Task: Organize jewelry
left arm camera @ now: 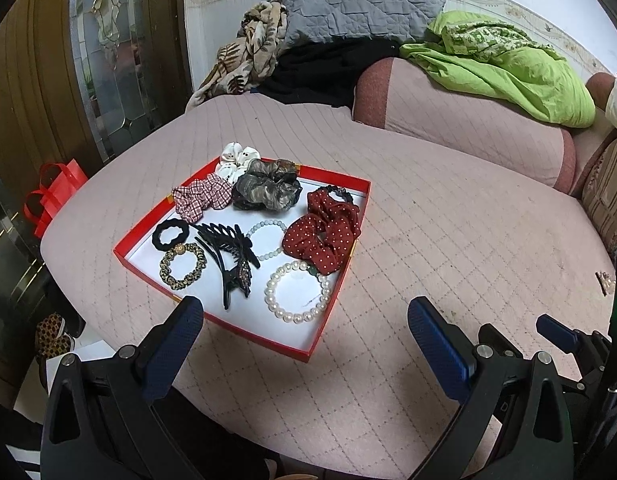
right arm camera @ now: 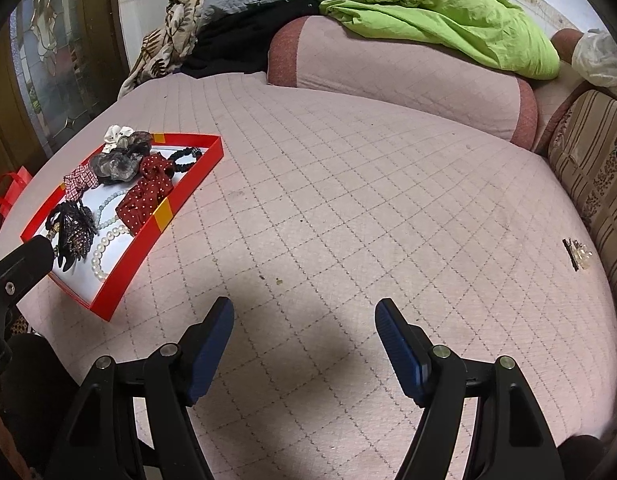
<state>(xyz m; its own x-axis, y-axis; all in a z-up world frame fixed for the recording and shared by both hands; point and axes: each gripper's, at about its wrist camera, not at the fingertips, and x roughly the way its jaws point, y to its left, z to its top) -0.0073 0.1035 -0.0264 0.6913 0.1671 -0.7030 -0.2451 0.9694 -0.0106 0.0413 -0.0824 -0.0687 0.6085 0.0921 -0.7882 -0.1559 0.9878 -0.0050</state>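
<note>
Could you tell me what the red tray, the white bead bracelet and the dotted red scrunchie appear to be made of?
Red tray: likely cardboard, with thin flat walls and a matte white inside.
White bead bracelet: glossy round beads, pearl-like; real or imitation cannot be told.
Dotted red scrunchie: soft woven fabric, gathered in folds, matte.

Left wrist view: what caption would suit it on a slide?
Open left gripper above a red tray of scrunchies, bracelets and hair clips on a quilted pink bed.
</note>
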